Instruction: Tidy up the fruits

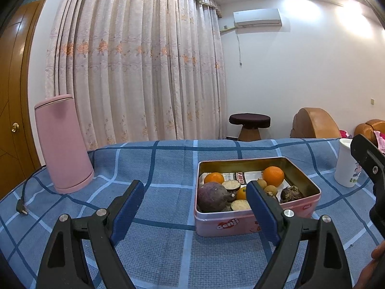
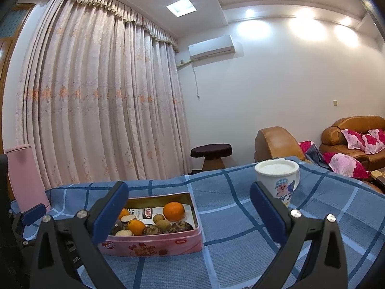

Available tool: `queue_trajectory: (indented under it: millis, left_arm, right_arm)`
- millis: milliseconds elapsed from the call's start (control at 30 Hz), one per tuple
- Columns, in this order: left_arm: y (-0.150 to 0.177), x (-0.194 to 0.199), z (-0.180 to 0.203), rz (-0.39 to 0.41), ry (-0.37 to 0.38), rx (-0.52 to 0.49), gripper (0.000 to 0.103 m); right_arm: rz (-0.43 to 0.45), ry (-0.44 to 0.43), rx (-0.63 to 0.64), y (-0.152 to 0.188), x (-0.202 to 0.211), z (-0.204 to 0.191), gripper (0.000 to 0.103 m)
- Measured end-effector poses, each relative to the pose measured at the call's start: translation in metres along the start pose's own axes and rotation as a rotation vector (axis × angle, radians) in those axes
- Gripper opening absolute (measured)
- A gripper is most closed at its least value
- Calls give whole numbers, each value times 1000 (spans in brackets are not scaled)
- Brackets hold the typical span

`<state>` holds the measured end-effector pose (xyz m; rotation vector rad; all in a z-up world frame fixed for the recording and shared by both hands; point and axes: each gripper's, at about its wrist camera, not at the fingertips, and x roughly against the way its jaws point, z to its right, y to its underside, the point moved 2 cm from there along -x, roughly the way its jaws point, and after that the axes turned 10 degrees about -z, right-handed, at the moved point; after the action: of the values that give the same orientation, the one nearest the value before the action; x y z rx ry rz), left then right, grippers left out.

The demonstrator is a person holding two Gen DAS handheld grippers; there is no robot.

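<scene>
A pink tin box [image 1: 240, 224] stands on the blue checked tablecloth and holds several fruits: an orange [image 1: 273, 175], a smaller orange [image 1: 213, 177], a large dark purple fruit [image 1: 213, 197], small brown longans [image 1: 262, 183] and a wrinkled dark fruit [image 1: 291, 193]. My left gripper [image 1: 195, 207] is open and empty, just in front of the box's left side. The box also shows in the right wrist view [image 2: 154, 243], with the orange [image 2: 173, 211]. My right gripper [image 2: 189, 213] is open and empty, above the box's right end.
A pink kettle [image 1: 63, 144] with its cord and plug [image 1: 21, 208] stands at the left of the table. A white lidded cup [image 2: 279, 180] with a cartoon print stands right of the box. A stool [image 1: 249, 125] and brown sofas [image 2: 353, 134] stand behind the table.
</scene>
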<state>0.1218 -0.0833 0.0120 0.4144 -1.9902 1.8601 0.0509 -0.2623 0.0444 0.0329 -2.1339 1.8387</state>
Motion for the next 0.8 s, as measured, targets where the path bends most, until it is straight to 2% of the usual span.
queue_trajectory:
  millis: [800]
  left_arm:
    - [0, -2, -2, -20, -2, 10, 88]
  right_arm:
    - [-2, 1, 2, 0, 0, 0, 103]
